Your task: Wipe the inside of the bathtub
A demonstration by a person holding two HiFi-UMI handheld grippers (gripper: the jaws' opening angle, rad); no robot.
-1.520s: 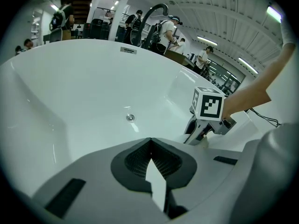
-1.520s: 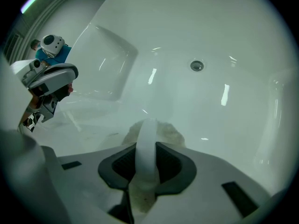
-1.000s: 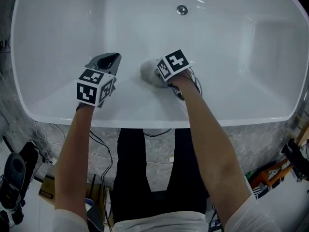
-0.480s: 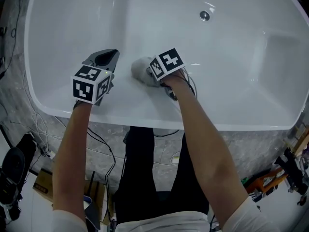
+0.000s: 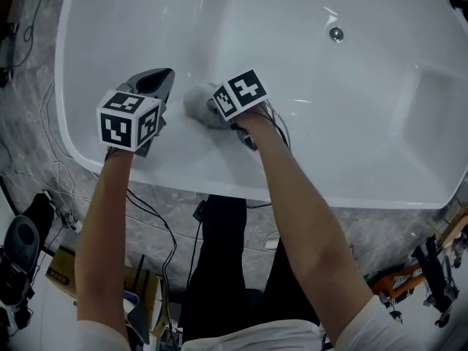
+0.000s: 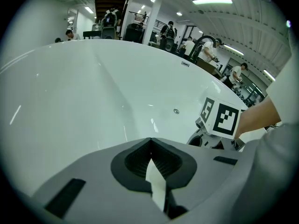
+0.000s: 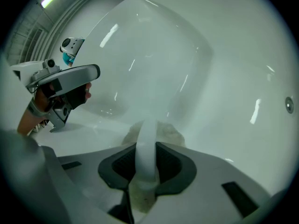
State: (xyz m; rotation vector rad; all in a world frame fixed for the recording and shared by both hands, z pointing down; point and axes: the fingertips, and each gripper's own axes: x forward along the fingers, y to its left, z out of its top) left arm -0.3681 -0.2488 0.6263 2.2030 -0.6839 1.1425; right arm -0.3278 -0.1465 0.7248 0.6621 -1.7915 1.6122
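**A:** Where's the cloth [image 5: 194, 102] right now?

**B:** Clamped in the right tool [image 7: 145, 169] and pressed to the near wall of the bathtub [image 5: 314, 130], toward its left end. The left tool [image 6: 152, 168] hangs just beside it, jaws together on nothing.

**A:** How far along is the wipe?

**B:** Hard to call. The tub reads plain white all over, with no streaks or grime to mark where the cloth has been. My guess is it's midway. The floor around the drain [image 5: 336, 33], the far wall and the right end are well apart from the cloth and probably left to do.

**A:** Any brand or lettering?

**B:** None I can read. There are only the black-and-white square patterns on the marker cubes [image 5: 240, 93].
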